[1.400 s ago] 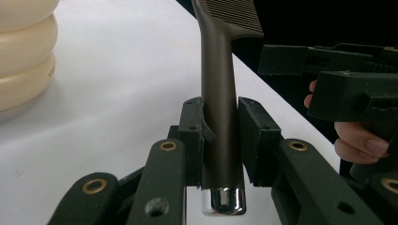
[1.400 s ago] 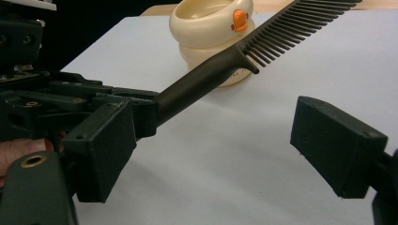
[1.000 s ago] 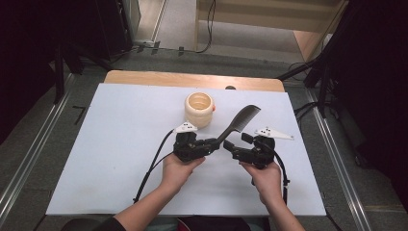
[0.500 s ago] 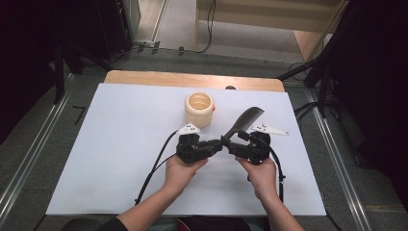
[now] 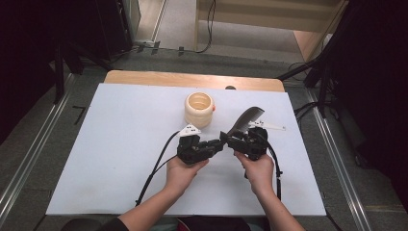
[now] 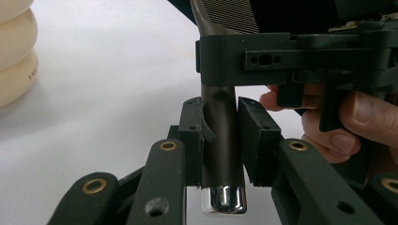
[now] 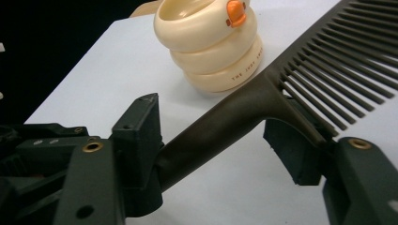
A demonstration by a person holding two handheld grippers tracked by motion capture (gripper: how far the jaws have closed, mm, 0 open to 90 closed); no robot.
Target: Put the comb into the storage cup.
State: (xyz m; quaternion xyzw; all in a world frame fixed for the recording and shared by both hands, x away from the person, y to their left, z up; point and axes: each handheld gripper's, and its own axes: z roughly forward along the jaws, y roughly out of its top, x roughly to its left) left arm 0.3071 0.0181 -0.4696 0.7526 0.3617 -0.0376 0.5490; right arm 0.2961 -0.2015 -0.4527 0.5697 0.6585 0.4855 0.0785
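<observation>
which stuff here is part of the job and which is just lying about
In the job:
- dark plastic comb
- left gripper, shut on the comb's handle
- right gripper, jaws just closing round the comb

Lying about:
- cream ribbed ring-shaped cup
- white table sheet

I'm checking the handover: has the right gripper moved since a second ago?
Yes. In the high view the right gripper has slid left toward the left gripper, nearer the cream cup, its jaws closing around the comb.

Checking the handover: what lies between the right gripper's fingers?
The dark plastic comb: its handle crosses the gap between the right gripper's fingers, which have just been closing, seen in the right gripper view.
</observation>
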